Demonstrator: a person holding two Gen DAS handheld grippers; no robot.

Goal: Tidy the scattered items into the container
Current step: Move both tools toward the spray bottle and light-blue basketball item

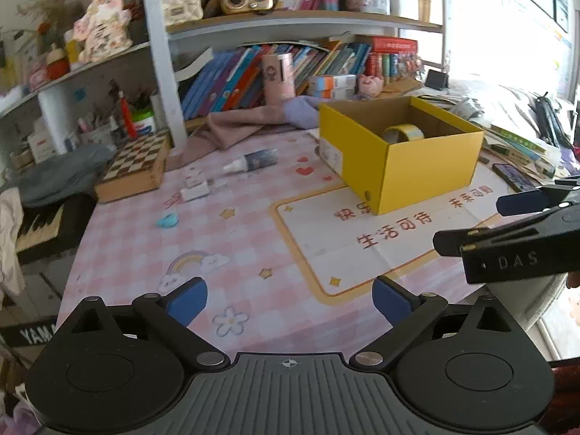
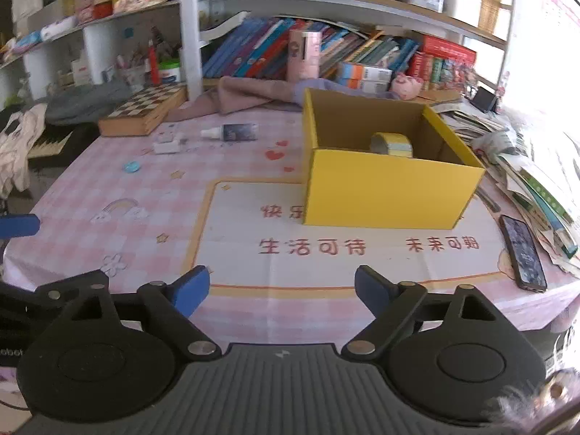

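A yellow cardboard box [image 1: 427, 177] [image 2: 388, 188] stands open on the pink checked tablecloth, with a roll of yellow tape [image 1: 404, 133] [image 2: 393, 144] inside it. Left of the box lie a small dark bottle with a white cap [image 1: 252, 161] [image 2: 232, 132], a small white block [image 1: 195, 191] [image 2: 166, 145] and a blue round piece [image 1: 167, 220] [image 2: 131, 166]. My left gripper [image 1: 290, 295] hovers open over the cloth's near edge, nothing between its blue pads. My right gripper [image 2: 282, 286] [image 1: 475, 223] is open too, empty, in front of the box.
A chessboard box [image 1: 134, 166] and a piano keyboard [image 1: 40, 228] sit at the left. Pinkish cloth [image 1: 239, 123] lies behind the items. Book-filled shelves [image 2: 326, 54] rise at the back. A phone [image 2: 523, 257] and stacked papers [image 2: 536, 181] are on the right.
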